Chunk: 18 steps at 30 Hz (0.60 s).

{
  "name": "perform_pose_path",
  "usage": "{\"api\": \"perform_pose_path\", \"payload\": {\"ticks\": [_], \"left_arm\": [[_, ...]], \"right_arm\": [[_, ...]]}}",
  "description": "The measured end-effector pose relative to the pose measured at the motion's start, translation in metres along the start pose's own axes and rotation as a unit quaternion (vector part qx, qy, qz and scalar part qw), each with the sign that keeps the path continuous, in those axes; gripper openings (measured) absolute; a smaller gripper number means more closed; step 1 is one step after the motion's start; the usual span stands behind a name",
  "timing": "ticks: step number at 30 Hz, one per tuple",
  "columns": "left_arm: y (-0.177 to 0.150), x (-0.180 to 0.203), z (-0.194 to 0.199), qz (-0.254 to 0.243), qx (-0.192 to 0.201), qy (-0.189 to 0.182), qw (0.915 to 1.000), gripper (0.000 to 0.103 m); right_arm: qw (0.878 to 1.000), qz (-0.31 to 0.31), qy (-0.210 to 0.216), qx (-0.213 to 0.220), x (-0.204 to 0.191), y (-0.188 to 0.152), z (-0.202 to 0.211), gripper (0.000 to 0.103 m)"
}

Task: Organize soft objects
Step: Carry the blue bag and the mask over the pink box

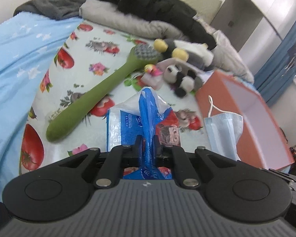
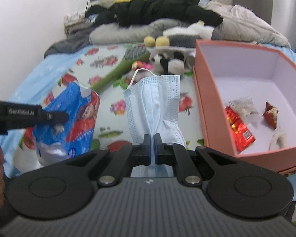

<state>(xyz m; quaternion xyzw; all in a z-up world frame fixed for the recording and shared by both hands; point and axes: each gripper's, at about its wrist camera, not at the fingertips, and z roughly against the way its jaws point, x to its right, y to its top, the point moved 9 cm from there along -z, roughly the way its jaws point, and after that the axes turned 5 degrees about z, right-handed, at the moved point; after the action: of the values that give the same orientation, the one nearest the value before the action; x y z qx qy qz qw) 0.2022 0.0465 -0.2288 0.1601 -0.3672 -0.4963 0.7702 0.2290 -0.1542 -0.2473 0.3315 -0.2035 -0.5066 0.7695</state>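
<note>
My left gripper (image 1: pixel 147 140) is shut on a blue and white tissue pack (image 1: pixel 128 122) and holds it above the bed; the pack also shows in the right wrist view (image 2: pixel 73 118) with the left gripper's fingers (image 2: pixel 55 116) on it. My right gripper (image 2: pixel 152 138) is shut on a light blue face mask (image 2: pixel 154 102), which hangs left of the pink box (image 2: pixel 213 114). The mask also shows in the left wrist view (image 1: pixel 223 130). A panda plush (image 1: pixel 179 79) and a yellow-eared plush (image 1: pixel 179 49) lie further back.
A green long-handled brush (image 1: pixel 92 96) lies on the fruit-print sheet (image 1: pixel 84 59). The pink box (image 1: pixel 211 98) holds red packets (image 2: pixel 238 128) and a white fluffy item (image 2: pixel 244 104). Grey and black clothes (image 1: pixel 148 7) are piled at the bed's far end.
</note>
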Motion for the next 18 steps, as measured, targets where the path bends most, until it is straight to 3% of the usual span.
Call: {"api": "perform_pose_path", "payload": {"ticks": [9, 18], "left_arm": [[0.009, 0.041, 0.054, -0.022, 0.022, -0.023, 0.9993, 0.011], [0.008, 0.097, 0.067, -0.049, 0.024, -0.071, 0.9960, 0.011]], "right_arm": [[0.998, -0.025, -0.001, 0.056, 0.008, 0.030, 0.060, 0.007], [0.994, -0.047, -0.018, 0.092, 0.032, 0.044, 0.104, 0.007]]}}
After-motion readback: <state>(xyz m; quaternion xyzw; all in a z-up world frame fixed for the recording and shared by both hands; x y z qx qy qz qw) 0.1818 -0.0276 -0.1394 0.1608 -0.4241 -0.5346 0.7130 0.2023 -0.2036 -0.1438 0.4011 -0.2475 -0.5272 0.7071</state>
